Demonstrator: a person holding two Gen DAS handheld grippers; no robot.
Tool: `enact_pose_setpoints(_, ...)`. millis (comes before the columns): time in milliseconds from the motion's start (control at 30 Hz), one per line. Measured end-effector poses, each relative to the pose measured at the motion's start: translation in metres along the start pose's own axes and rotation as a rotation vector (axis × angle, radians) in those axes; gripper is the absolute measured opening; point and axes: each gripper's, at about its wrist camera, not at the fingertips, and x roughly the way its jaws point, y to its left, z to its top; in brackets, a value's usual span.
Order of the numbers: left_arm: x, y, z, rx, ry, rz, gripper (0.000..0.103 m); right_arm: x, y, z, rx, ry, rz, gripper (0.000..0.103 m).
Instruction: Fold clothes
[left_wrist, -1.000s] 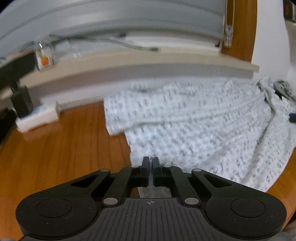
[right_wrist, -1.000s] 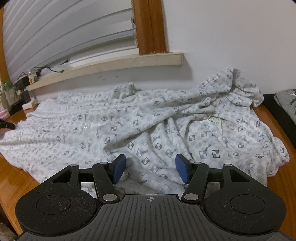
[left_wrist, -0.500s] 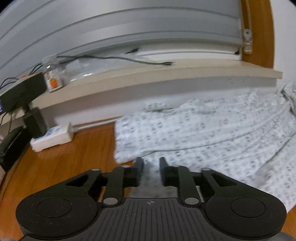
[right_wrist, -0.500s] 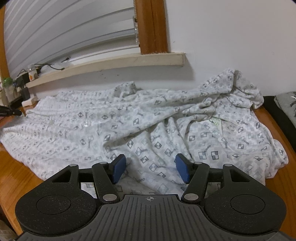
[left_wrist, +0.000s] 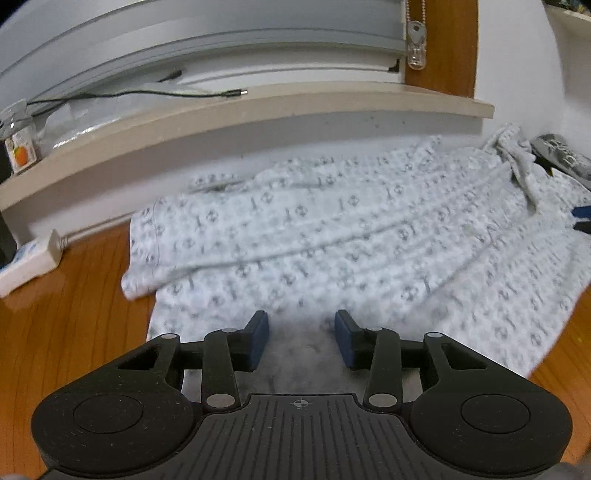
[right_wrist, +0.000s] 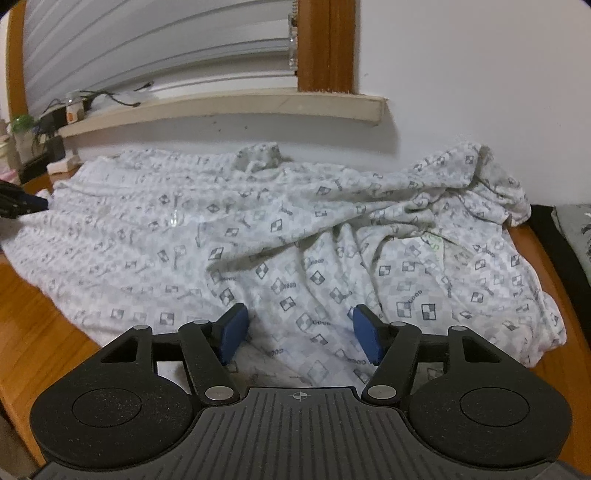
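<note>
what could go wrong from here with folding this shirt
The left gripper has just been opening, its pads clear of the shirt, so the released hem may settle crooked. The bunched end by the wall could fold in lumpy. The shirt's near edge lies close to the table edge and might slip off.

A white power strip (left_wrist: 31, 260) lies on the wooden floor (left_wrist: 62, 332) — below the window sill (left_wrist: 229, 114).

one garment (right_wrist: 280, 236), two tools (left_wrist: 301, 338), one power strip (left_wrist: 29, 262)
</note>
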Motion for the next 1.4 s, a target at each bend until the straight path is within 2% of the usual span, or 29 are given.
enact_pose_setpoints(267, -0.031, -0.007, -0.031, -0.014, 0.0, -0.039, 0.042, -0.023, -0.008, -0.013, -0.012, 0.021, 0.008, 0.062)
enact_pose_setpoints(367, -0.031, -0.011, -0.025, 0.014, 0.021, -0.031, 0.043, -0.021, -0.013, -0.005, 0.003, 0.037, 0.023, 0.062)
enact_pose_setpoints(467, -0.025, -0.016, -0.013, 0.062, 0.008, -0.025, 0.047, -0.016, -0.019, 0.01, 0.089, -0.01, 0.035, 0.063)
enact_pose_setpoints(567, -0.011, -0.028, 0.002, 0.1, 0.003, -0.087, 0.049, 0.0, -0.015, 0.028, 0.173, -0.043, 0.048, 0.063)
enact_pose_setpoints(700, 0.009, -0.047, 0.017, 0.15, 0.008, -0.205, 0.048, 0.034, -0.014, 0.048, 0.285, -0.032, 0.073, 0.063)
enact_pose_setpoints(833, 0.022, -0.062, 0.023, 0.161, 0.008, -0.307, 0.042, 0.056, -0.005, 0.063, 0.286, -0.006, 0.061, 0.063)
enact_pose_setpoints(933, 0.034, -0.072, 0.026, 0.18, 0.016, -0.32, 0.042, 0.068, -0.002, 0.07, 0.273, 0.017, 0.033, 0.063)
enact_pose_setpoints(967, 0.035, -0.073, 0.027, 0.175, 0.015, -0.324, 0.042, 0.07, -0.002, 0.071, 0.27, 0.019, 0.025, 0.061)
enact_pose_setpoints(1000, 0.036, -0.073, 0.028, 0.171, 0.015, -0.329, 0.041, 0.071, -0.001, 0.072, 0.265, 0.017, 0.02, 0.051)
enact_pose_setpoints(1033, 0.037, -0.074, 0.028, 0.169, 0.013, -0.332, 0.032, 0.071, -0.001, 0.072, 0.254, 0.017, 0.013, 0.045)
enact_pose_setpoints(1100, 0.034, -0.076, 0.026, 0.191, 0.001, -0.322, 0.023, 0.067, 0.001, 0.07, 0.223, 0.001, 0.009, 0.022)
enact_pose_setpoints(1167, 0.03, -0.078, 0.024, 0.211, -0.013, -0.313, 0.007, 0.059, 0.001, 0.069, 0.201, -0.024, 0.006, 0.013)
enact_pose_setpoints(1200, 0.026, -0.078, 0.023, 0.212, -0.024, -0.308, 0.005, 0.053, 0.0, 0.069, 0.204, -0.043, -0.001, 0.012)
enact_pose_setpoints(1333, 0.0, -0.075, 0.031, 0.172, -0.151, -0.277, 0.004, 0.02, 0.005, 0.075, 0.185, -0.14, -0.012, 0.011)
enact_pose_setpoints(1400, -0.011, -0.074, 0.039, 0.153, -0.19, -0.289, 0.004, 0.005, 0.005, 0.083, 0.183, -0.185, -0.023, 0.011)
